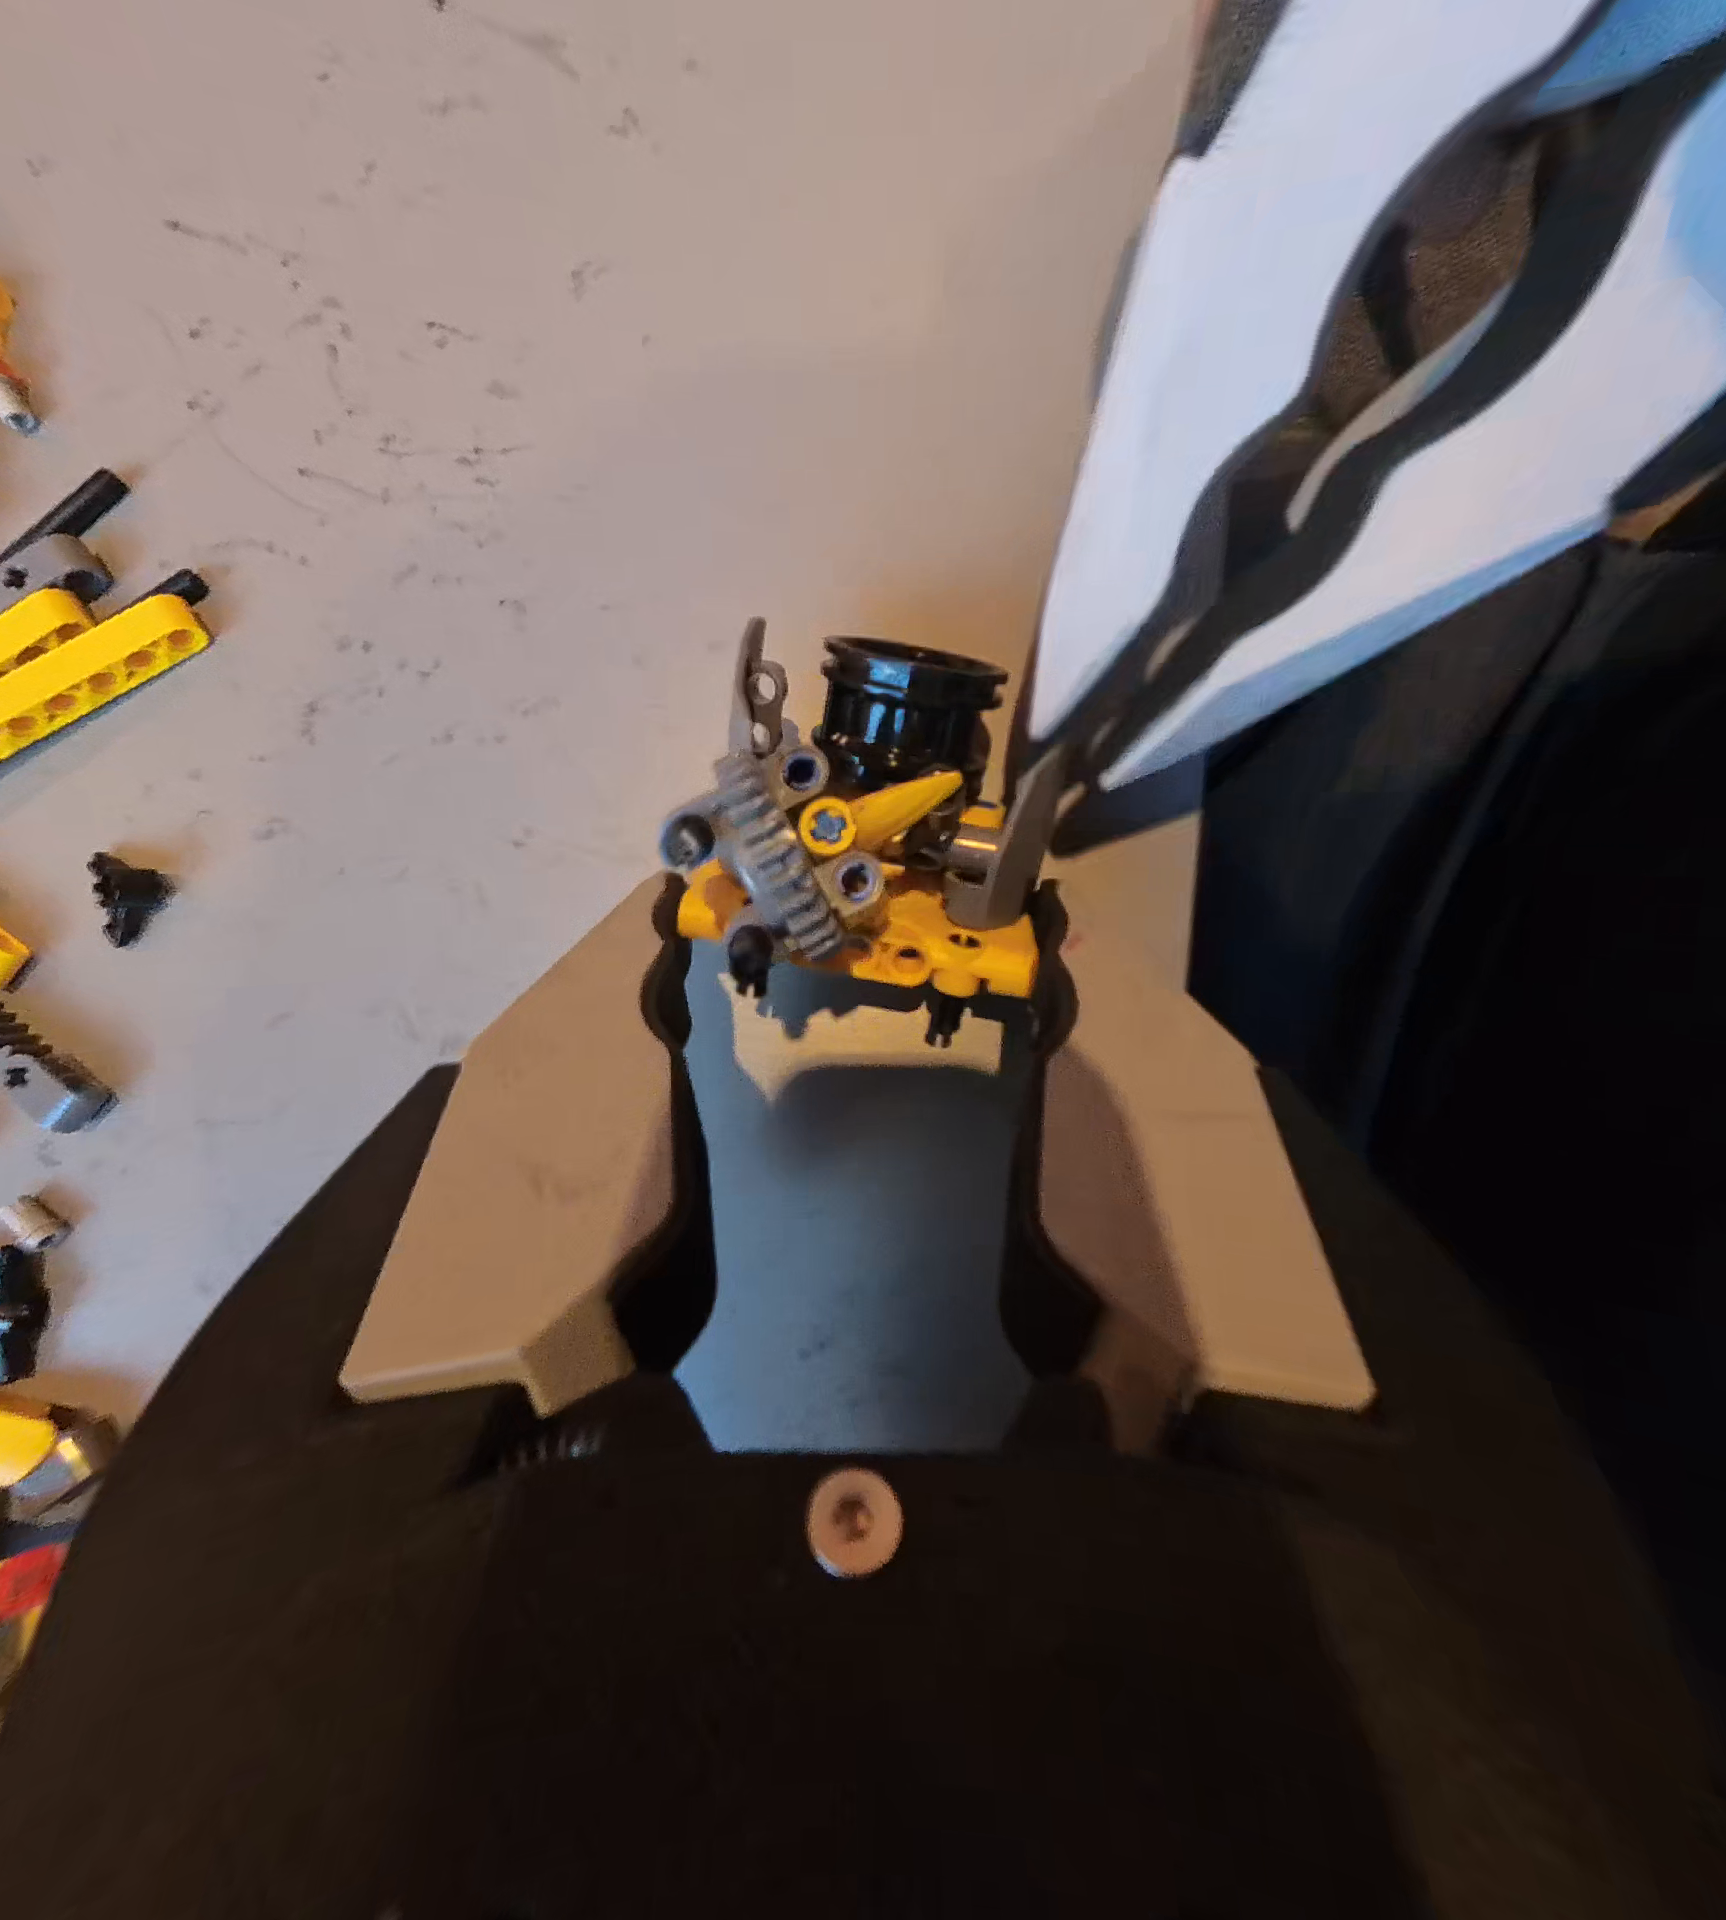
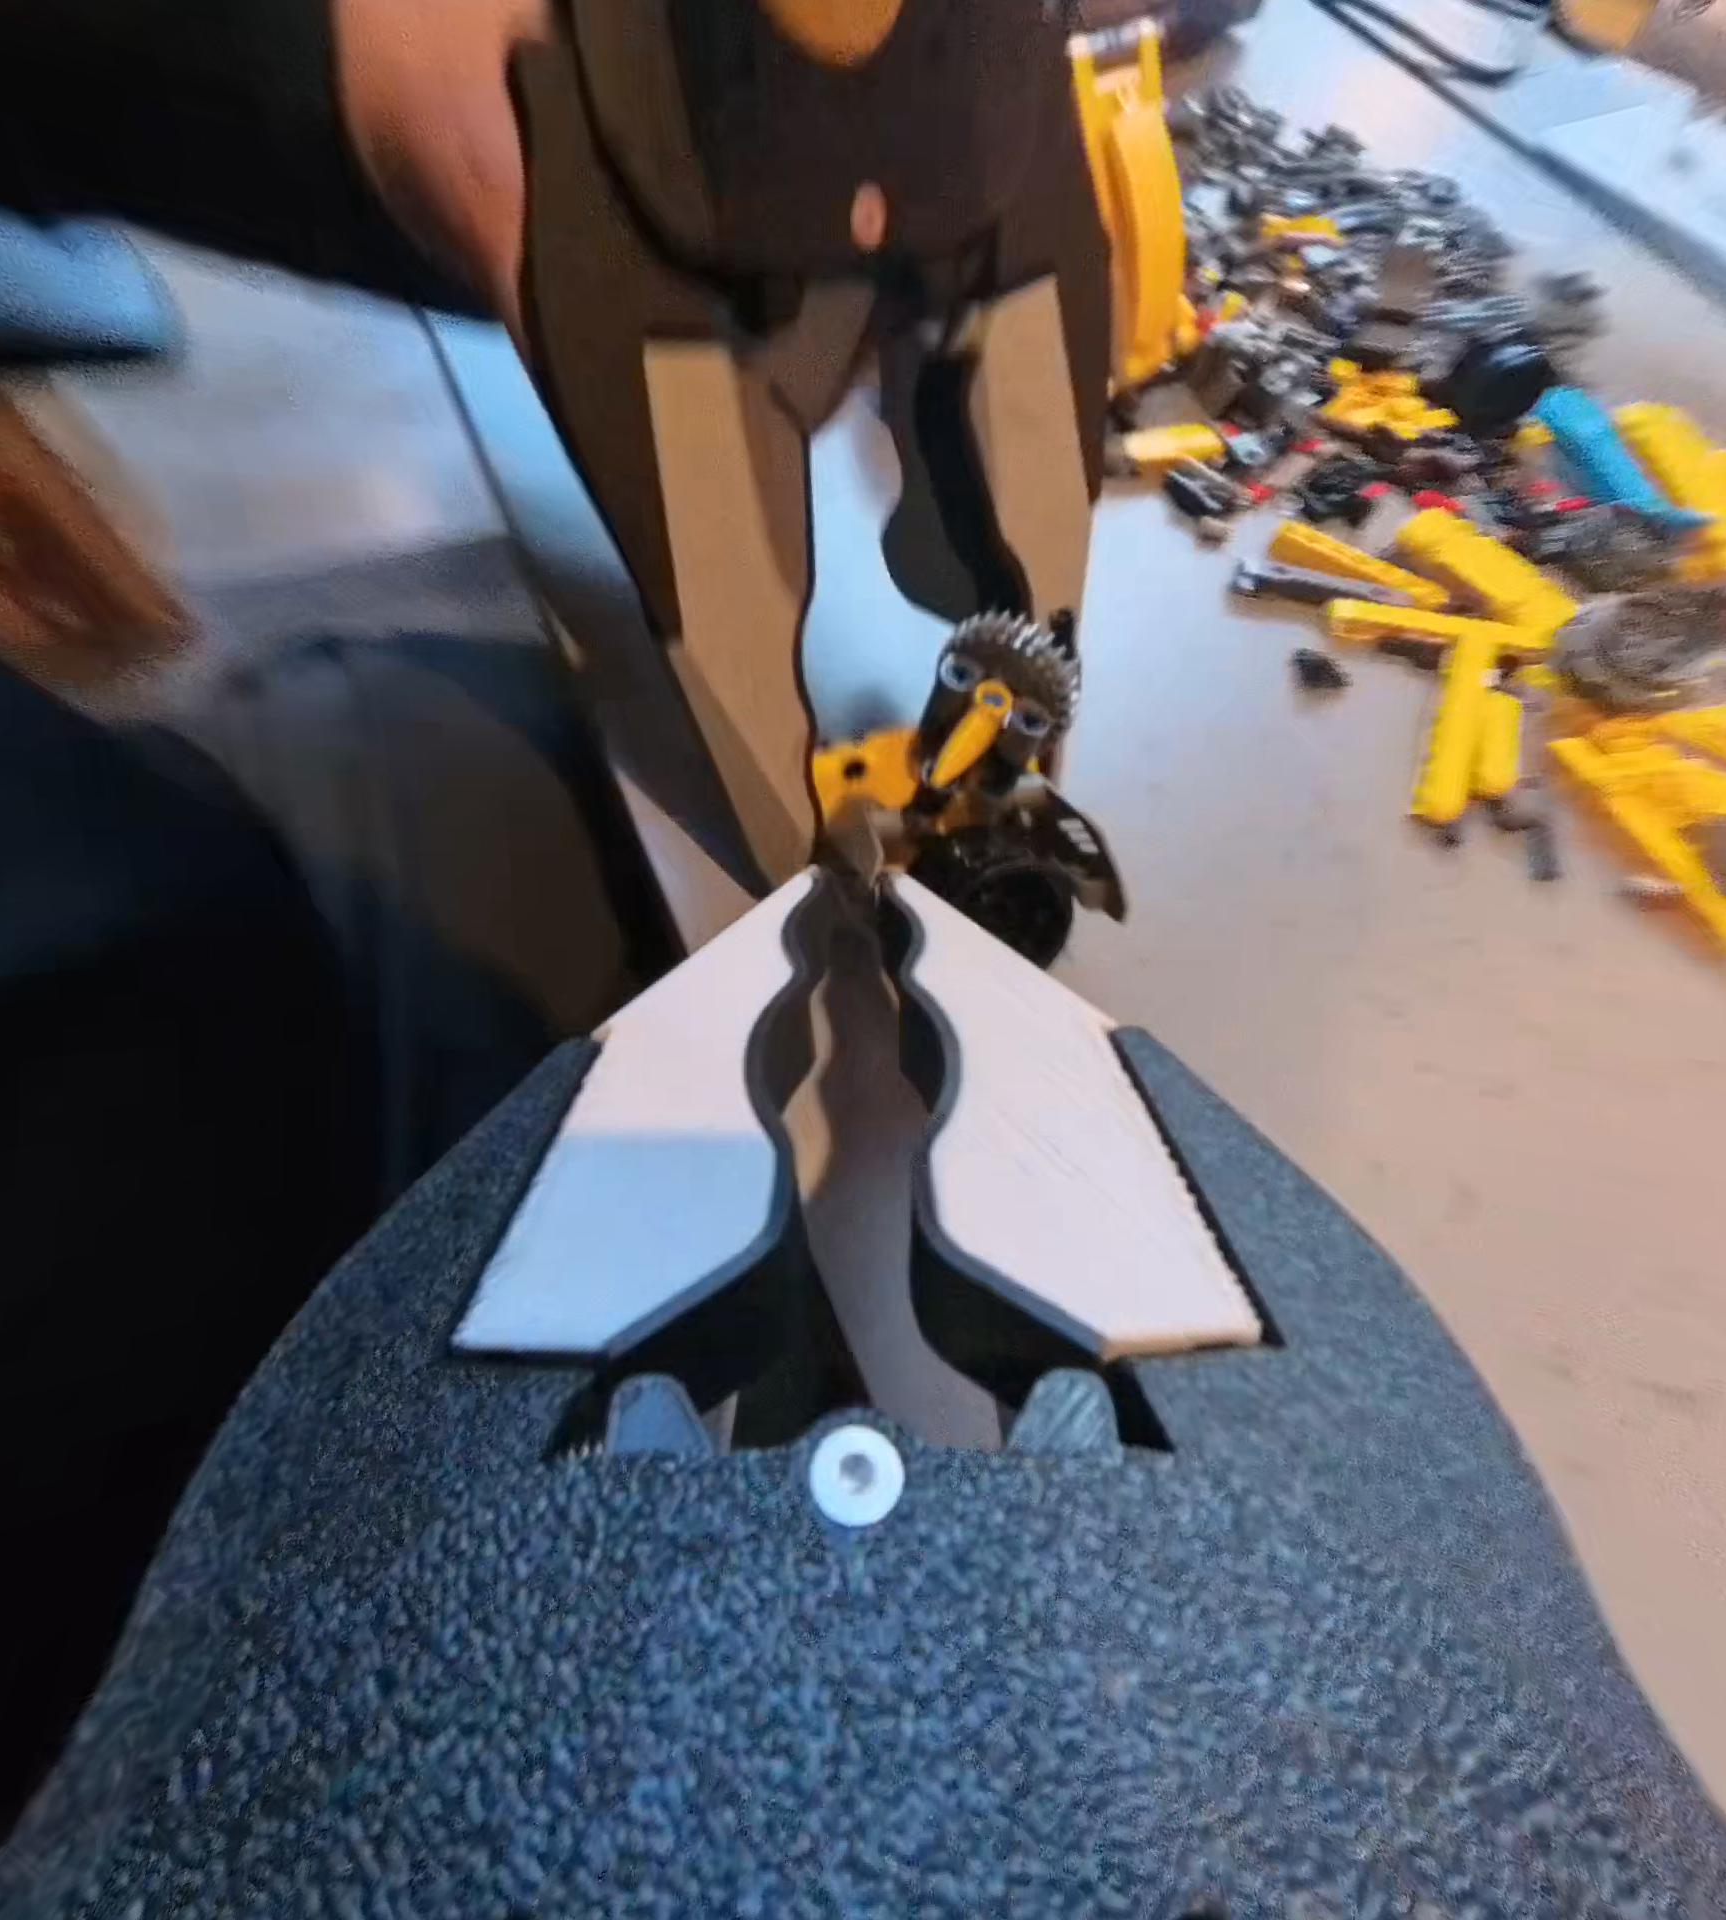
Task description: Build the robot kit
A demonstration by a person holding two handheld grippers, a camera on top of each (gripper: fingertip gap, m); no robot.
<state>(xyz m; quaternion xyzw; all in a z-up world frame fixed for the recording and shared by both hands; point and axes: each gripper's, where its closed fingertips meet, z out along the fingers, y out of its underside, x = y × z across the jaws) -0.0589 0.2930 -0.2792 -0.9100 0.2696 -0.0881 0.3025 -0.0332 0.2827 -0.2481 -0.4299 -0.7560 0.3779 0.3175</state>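
Left gripper (image 1: 854,951) fingers narrowed onto yellow base plate of small yellow, grey and black plastic brick assembly (image 1: 843,831), held clear above beige scuffed table (image 1: 526,364). Assembly carries grey toothed gear (image 1: 786,868), black round wheel hub (image 1: 906,712), yellow pointed cone (image 1: 906,805).

Right gripper (image 2: 851,883) fingers nearly closed, pinching thin grey curved piece (image 1: 1020,842) at assembly's side, probably attached; view blurred.

Loose yellow perforated beams (image 1: 59,686) and grey toothed rack (image 1: 7,1044) on table, well left.
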